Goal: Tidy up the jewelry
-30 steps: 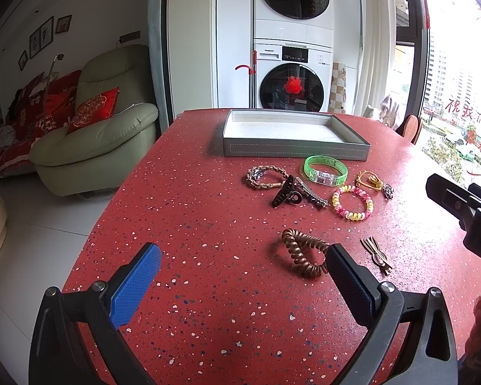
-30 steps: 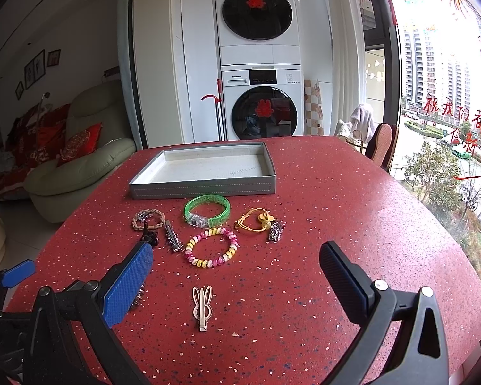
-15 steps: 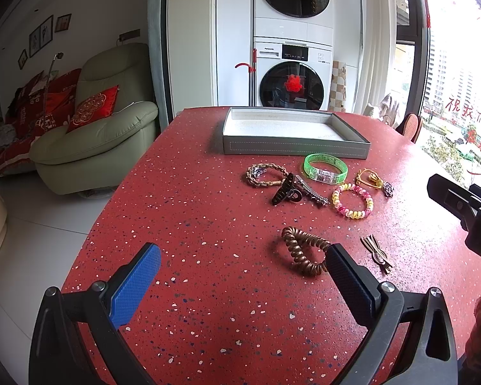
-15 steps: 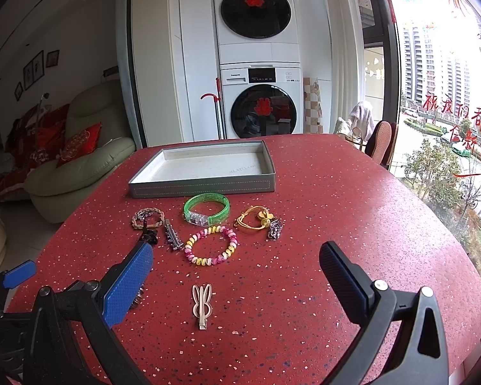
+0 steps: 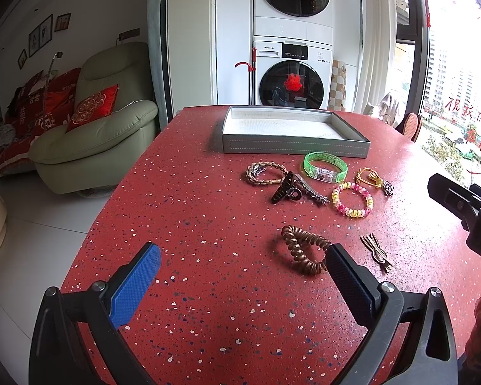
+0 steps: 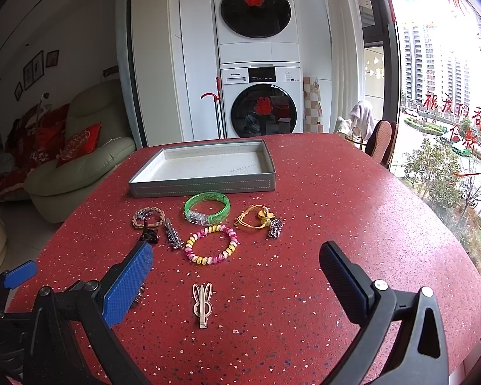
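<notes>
Both tools hover low over the red speckled counter [image 6: 352,199], and nothing is in either one. The left hand-held gripper [image 5: 240,272] has its fingers spread wide, the brown spiral hair tie [image 5: 303,253] lying on the surface just beside its dark right pad. The right hand-held gripper [image 6: 237,268] is spread just as wide, with the pale rabbit-shaped clip [image 6: 202,303] lying flat between its fingers, untouched.

Further back sits the grey tray [image 6: 202,186], its pale lining bare. Just in front of it — the green bangle [image 6: 207,208], and below that the pink-and-yellow beaded bracelet [image 6: 212,245]. To the left, the braided tan bracelet [image 6: 148,218] with the dark claw clip [image 5: 285,189] touching it and a spiky silver barrette [image 6: 173,234] alongside. To the right, a yellow cord piece [image 6: 256,218] next to a small silver charm [image 6: 275,227] — whether the two are joined is hard to tell at this size.

All the jewelry lies on the counter, outside the tray.
</notes>
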Motion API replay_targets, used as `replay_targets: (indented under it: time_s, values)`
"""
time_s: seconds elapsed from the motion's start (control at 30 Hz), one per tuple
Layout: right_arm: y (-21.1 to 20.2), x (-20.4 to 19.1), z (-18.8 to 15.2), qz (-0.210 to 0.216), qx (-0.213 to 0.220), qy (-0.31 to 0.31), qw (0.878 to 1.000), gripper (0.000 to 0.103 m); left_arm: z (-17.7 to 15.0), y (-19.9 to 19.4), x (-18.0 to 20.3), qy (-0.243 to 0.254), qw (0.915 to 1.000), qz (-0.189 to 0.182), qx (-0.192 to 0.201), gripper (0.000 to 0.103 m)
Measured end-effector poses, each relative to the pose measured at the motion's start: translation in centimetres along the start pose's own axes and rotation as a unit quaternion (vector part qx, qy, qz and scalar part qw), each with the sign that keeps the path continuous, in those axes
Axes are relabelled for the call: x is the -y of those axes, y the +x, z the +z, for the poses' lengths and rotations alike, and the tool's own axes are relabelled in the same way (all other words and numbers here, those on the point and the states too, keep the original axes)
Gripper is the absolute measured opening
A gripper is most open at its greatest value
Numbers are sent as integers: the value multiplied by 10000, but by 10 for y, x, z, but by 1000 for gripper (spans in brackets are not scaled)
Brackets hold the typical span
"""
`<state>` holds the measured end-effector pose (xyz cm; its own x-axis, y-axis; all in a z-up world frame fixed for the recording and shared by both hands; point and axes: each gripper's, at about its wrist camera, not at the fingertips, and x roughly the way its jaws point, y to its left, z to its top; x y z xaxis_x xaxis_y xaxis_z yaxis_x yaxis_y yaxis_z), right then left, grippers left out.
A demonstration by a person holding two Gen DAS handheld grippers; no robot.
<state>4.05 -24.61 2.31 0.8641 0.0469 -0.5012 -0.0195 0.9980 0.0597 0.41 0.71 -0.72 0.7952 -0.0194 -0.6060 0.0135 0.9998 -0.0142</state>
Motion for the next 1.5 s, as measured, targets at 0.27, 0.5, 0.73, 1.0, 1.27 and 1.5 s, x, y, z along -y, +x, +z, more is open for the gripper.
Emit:
replay_targets:
  time_s: [0.27, 0.5, 0.73, 1.0, 1.27, 1.5]
  values:
    - [0, 0, 0, 4, -9, 11, 10000, 103, -2, 2, 1, 4, 10000, 1, -22, 103]
    - [1, 0, -2, 5, -26, 9, 10000, 103, -4, 5, 2, 0, 10000, -3, -71, 103]
    - [7, 1, -6, 11, -235, -10, 9997, 103, 4, 17, 0, 7, 9991, -227, -354, 103]
    - [26, 1, -15, -11, -979, -170, 9951, 103, 18, 54, 0, -10, 9912, -593, -1187, 103]
    - [40, -1, -24, 57, -1529, -321, 9877, 103, 22, 78, 2, 11, 9866, -581, -1525, 103]
    - [52, -10, -30, 21, -1811, -513, 9821, 103, 25, 89, 8, 48, 9856, -426, -1635, 103]
